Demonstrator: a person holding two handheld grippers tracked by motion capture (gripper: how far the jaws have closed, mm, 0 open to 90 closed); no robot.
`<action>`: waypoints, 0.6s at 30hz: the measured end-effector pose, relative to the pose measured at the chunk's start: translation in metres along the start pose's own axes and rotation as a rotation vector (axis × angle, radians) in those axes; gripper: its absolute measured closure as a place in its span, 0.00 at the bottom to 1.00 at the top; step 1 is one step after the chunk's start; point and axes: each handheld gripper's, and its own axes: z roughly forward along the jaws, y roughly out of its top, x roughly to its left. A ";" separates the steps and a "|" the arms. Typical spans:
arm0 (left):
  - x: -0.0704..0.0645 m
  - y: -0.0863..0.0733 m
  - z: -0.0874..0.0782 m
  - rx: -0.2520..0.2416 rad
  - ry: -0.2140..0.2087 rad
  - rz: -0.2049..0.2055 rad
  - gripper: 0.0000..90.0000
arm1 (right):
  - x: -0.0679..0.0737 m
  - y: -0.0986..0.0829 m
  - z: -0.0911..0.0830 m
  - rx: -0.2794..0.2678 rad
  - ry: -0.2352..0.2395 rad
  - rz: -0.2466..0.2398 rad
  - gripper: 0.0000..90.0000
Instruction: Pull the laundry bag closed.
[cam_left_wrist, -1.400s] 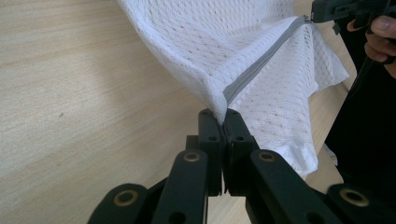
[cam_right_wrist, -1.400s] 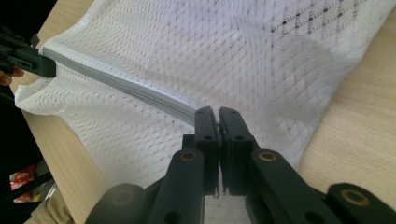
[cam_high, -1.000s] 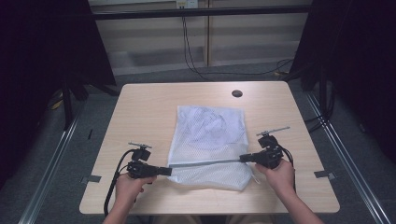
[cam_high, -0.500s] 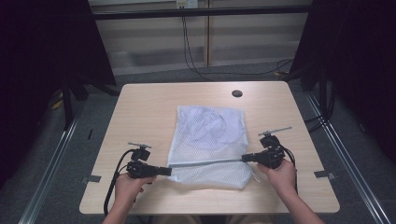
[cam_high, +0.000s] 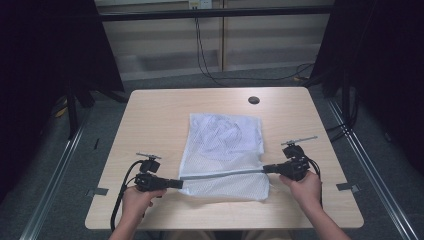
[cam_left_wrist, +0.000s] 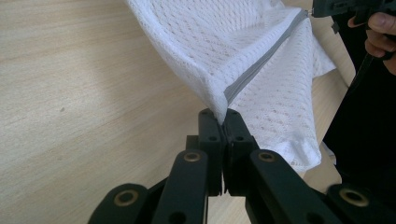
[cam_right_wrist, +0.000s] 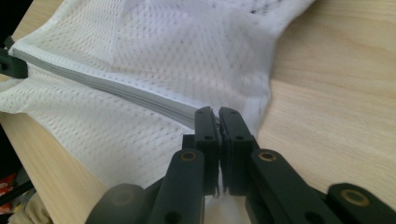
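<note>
White mesh laundry bag, spread on the near half of a pale wooden table, stretched taut along a grey zipper band running crosswise near its lower end. At the left end of that band, left gripper, held in a hand at the table's near left; jaws pressed together, pinching the corner of mesh where the grey strip meets the fabric, as seen close up in the left gripper view. Bag rising from the pinch and slanting away across the wood, lifted slightly off the surface there. At the right end of the band, right gripper, held in the other hand; jaws likewise closed tight on the zipper strip's end, clear in the right gripper view, with the grey band leading off to the far left corner. Beyond the bag, near the far edge, a small dark round hole in the tabletop.
</note>
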 end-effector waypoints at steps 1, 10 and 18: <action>0.000 0.000 0.000 -0.002 -0.002 -0.002 0.98 | -0.001 -0.001 -0.001 -0.003 0.002 0.005 0.97; -0.001 0.000 0.001 0.011 0.000 0.013 0.98 | -0.001 -0.002 -0.003 -0.005 -0.003 0.001 0.97; -0.001 -0.001 0.001 0.000 0.003 0.016 0.98 | 0.001 -0.002 -0.002 -0.003 -0.011 -0.011 0.97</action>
